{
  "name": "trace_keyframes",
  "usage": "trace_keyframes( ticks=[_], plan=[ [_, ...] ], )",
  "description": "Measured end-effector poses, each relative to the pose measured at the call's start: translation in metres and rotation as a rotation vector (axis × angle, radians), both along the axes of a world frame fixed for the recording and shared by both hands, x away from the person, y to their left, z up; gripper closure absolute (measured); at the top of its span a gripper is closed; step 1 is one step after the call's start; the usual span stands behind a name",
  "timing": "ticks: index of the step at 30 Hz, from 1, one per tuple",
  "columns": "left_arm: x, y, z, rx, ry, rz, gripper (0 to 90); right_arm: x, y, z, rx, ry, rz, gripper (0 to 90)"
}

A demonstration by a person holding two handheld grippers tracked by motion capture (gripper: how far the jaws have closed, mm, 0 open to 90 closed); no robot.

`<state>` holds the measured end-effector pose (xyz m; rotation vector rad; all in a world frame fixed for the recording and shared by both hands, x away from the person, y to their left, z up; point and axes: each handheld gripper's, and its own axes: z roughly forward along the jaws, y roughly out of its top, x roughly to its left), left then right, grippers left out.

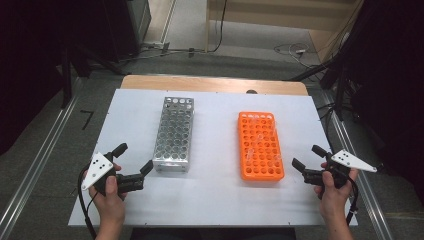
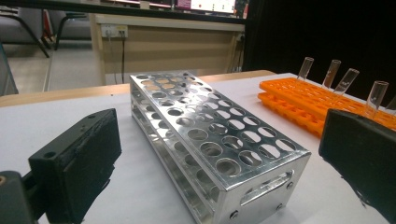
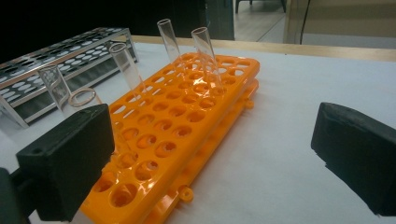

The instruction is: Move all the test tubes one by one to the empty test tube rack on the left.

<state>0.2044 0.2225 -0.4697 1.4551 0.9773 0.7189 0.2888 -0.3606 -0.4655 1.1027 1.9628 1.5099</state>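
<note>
I hold my left gripper (image 1: 134, 158) low over the white table (image 1: 215, 200), its two black jaws spread as wide as they go, with nothing between them and nothing touching the pads. It points toward the near end of the metal rack (image 1: 174, 134), which lies just beyond the jaws; in the left gripper view that silver rack (image 2: 210, 140) sits between my two pads but farther off, apart from both, its holes bare. My right gripper (image 1: 305, 156) is likewise wide open and carries nothing, hovering beside the near right corner of the orange rack (image 1: 258, 145) without touching it. In the right gripper view the orange rack (image 3: 182, 121) runs away from my left-hand pad, and several clear glass test tubes (image 3: 205, 51) stand tilted in its holes, well ahead of the jaws.
</note>
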Motion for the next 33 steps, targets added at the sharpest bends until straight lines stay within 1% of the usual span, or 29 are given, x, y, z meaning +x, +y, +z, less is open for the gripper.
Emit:
trace_keyframes(
  ticks=[4,6,9,11,13,16,18,20,22,25,27,29,33],
  plan=[
    [0.000,-0.002,0.001,0.008,0.006,-0.009,0.0,-0.001,0.001,0.004,0.003,0.007,0.009,0.0],
    [-0.001,-0.003,0.002,0.009,0.011,-0.014,0.0,-0.002,0.002,0.006,0.013,0.014,0.011,0.0],
    [-0.002,-0.005,0.002,0.017,0.016,-0.021,0.0,-0.005,0.005,0.010,0.004,0.010,0.026,0.0],
    [-0.002,-0.006,0.003,0.017,0.017,-0.024,0.0,-0.007,0.008,0.013,0.004,0.012,0.036,3.1],
    [-0.002,-0.007,0.003,0.016,0.022,-0.024,0.0,-0.008,0.012,0.016,0.005,0.007,0.062,3.3],
    [-0.002,-0.008,0.003,0.020,0.029,-0.030,0.0,-0.009,0.019,0.018,0.006,0.020,0.104,6.0],
    [-0.002,-0.009,0.003,0.022,0.033,-0.036,0.0,-0.009,0.023,0.017,0.009,0.034,0.138,10.9],
    [-0.001,-0.010,0.003,0.023,0.036,-0.039,0.0,-0.009,0.029,0.016,-0.012,0.048,0.144,15.4],
    [-0.001,-0.012,0.003,0.024,0.038,-0.044,0.0,-0.008,0.035,0.013,-0.029,0.059,0.165,18.6],
    [-0.002,-0.015,0.004,0.033,0.037,-0.048,0.0,-0.006,0.042,0.008,-0.055,0.093,0.186,24.6],
    [-0.003,-0.016,0.005,0.036,0.037,-0.052,0.0,-0.005,0.046,0.005,-0.070,0.117,0.185,31.1],
    [-0.003,-0.018,0.005,0.035,0.037,-0.056,0.0,-0.003,0.049,0.001,-0.072,0.138,0.192,37.4],
    [-0.004,-0.019,0.005,0.038,0.039,-0.063,0.0,-0.001,0.055,-0.005,-0.095,0.163,0.192,48.9]
  ],
)
